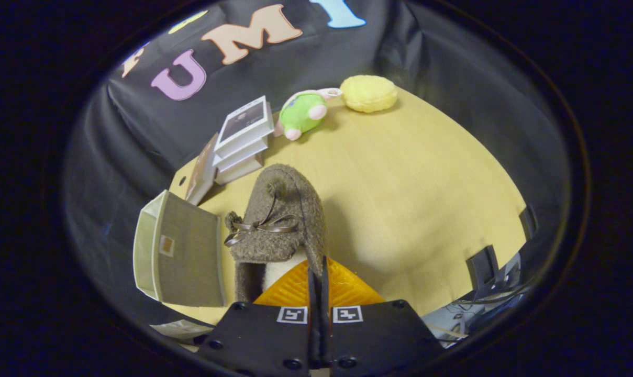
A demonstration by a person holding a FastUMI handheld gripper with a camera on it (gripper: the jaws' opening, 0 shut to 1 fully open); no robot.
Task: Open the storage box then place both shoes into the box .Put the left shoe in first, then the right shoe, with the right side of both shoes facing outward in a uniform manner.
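The table [426, 199] was a pale wood surface with a curved far rim, backed on all sides by the black cloth wall [452, 68] of the booth; most of its top from the middle out toward three o'clock lay bare, giving wide room on that side, while the objects crowded the nine-to-twelve o'clock arc; at about four o'clock, past the table's edge, dark brackets and cables [489, 283] stood close to the rim.

The storage box [182, 254] sat at about nine o'clock of the shoe, at the table's near-left edge, a grey-green box with a pale rim and a small tab on its facing panel; whether it was open could not be told; the brown fuzzy shoe [279, 220] with a ribbon bow stood just ahead of the fingers, its toe pointing toward twelve o'clock, its collar edge caught between them; beside the box's far corner, at eleven o'clock, a stack of books [240, 139] leaned together; beyond it at twelve o'clock lay a green plush toy [303, 112], and just to its right a yellow round cushion [368, 93] near the far rim.

The hand-held gripper [319, 283] had its fingers pressed nearly together, pinching the shoe's collar.
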